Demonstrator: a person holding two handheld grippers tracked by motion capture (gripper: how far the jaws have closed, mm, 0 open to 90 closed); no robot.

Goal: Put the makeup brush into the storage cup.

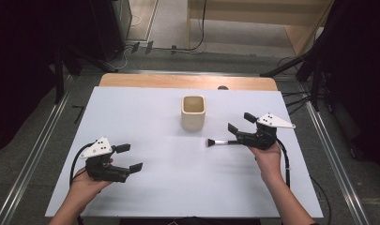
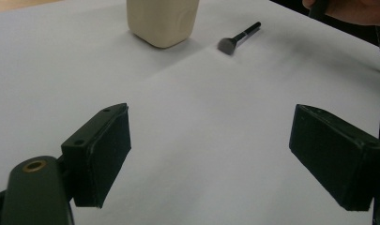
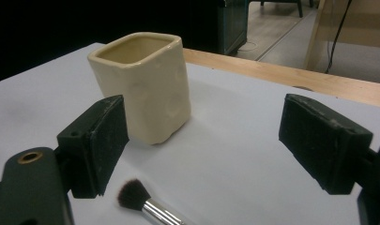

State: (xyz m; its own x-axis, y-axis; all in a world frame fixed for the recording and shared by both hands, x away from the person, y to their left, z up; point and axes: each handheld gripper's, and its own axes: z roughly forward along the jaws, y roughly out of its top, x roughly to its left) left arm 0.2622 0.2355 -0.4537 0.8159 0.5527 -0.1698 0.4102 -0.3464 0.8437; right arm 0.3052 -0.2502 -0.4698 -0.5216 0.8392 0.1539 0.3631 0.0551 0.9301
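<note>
Brush [image 1: 219,142] lies flat on a white sheet [image 1: 178,187] that covers nearly all of the table, its dark bristles pointing toward the person's left and its handle running under the right gripper [image 1: 241,123], whose jaws stand wide apart above it with nothing between them. Beyond the sheet's far edge a strip of bare wooden tabletop [image 1: 187,81] shows, and past that a grey floor with cables, black stand legs at both sides and pale wooden furniture at the back. Metal rails run along the floor on either side of the table. A cream, square-mouthed cup [image 1: 193,112] stands upright near the sheet's middle, just beyond the bristles and apart from them. The left gripper [image 1: 130,157] is held low over the near left part of the sheet, jaws also spread wide and empty, well apart from cup and brush.
</note>
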